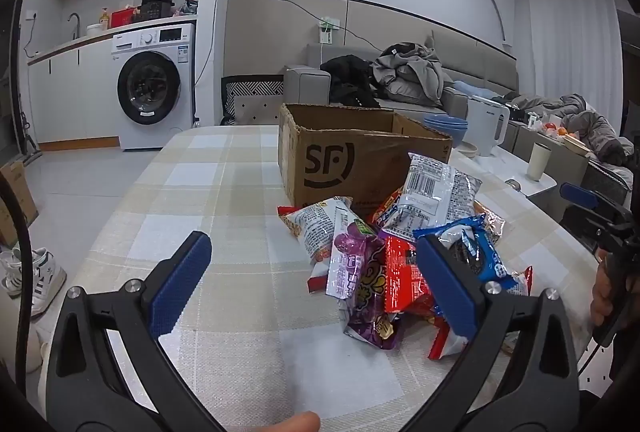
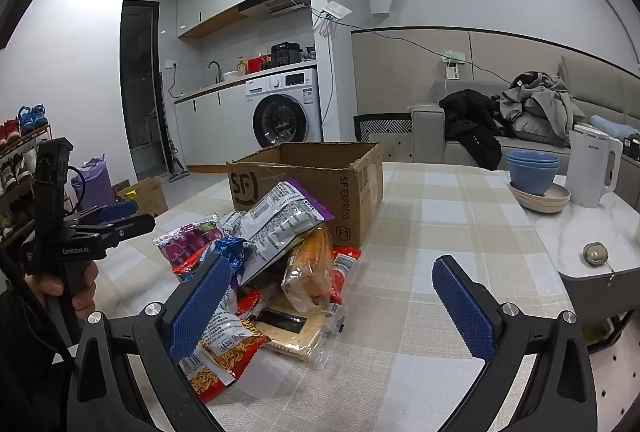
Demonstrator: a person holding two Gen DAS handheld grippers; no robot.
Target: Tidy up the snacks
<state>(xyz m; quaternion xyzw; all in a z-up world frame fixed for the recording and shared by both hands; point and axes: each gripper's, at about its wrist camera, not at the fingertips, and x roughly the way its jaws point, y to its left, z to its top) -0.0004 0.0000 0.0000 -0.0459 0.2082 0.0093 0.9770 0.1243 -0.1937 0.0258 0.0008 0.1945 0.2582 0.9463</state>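
Both grippers, left gripper (image 1: 312, 288) and right gripper (image 2: 340, 306), hover wide open and empty over the snack pile (image 2: 264, 264), heaped beside the open cardboard box (image 2: 320, 176), presumably its destination.

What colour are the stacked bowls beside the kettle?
Blue. The stacked bowls show best in the right wrist view.

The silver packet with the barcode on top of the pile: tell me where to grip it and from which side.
Grip the silver packet by its raised upper sealed edge, coming from above. It leans tilted on top of the snack pile against the cardboard box, so that flat edge stands free. Both grippers are open and empty.
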